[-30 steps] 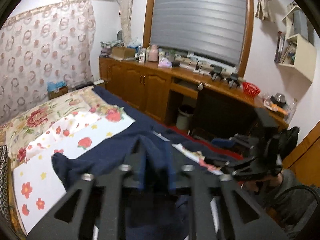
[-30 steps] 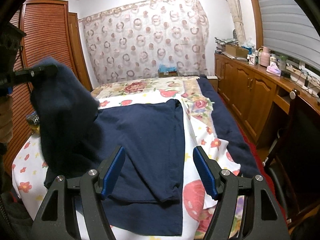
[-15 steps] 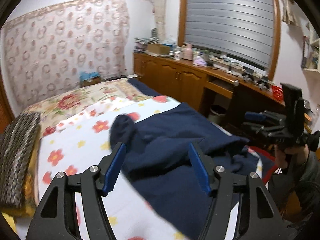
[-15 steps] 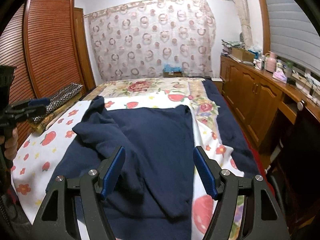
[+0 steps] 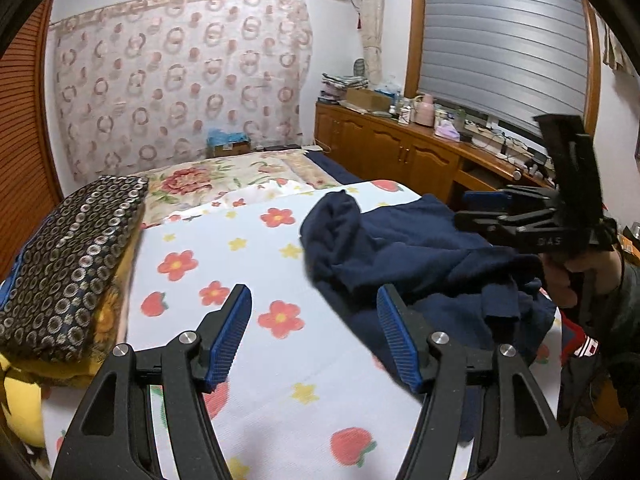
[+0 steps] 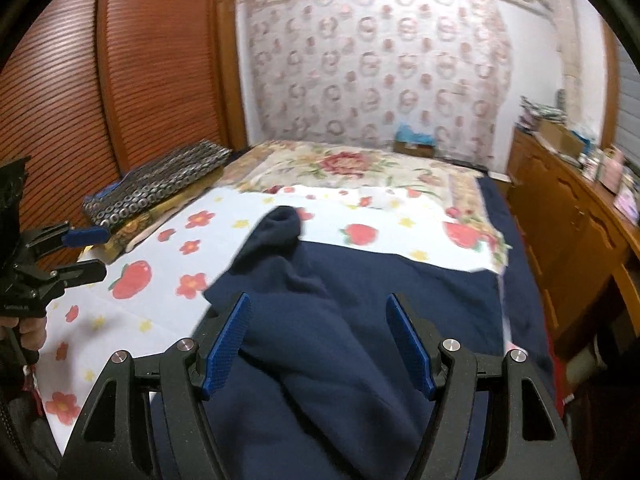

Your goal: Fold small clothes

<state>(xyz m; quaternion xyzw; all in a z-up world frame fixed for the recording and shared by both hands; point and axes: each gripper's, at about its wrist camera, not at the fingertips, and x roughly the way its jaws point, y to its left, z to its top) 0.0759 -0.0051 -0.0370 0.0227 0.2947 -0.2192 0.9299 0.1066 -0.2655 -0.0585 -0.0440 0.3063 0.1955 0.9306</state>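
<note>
Hovering over bed (image 5: 280, 360), left hand-held gripper (image 5: 314, 336) released, nothing between fingers; navy garment (image 5: 420, 256) lies crumpled ahead and to its right on flower-print sheet (image 5: 224, 256). Right hand-held gripper (image 6: 318, 344) also released, empty, garment (image 6: 320, 320) directly below and ahead of its fingers, one bunched sleeve end further ahead-left. Patterned folded blanket (image 5: 68, 256) sits left of left hand-held gripper, at bed edge. Wooden cabinet (image 6: 568, 232) right of right hand-held gripper.

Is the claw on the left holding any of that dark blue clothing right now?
No, the left claw is wide open with only the flowered sheet between its blue pads, and the dark blue garment lies loose on the bed beside it.
</note>
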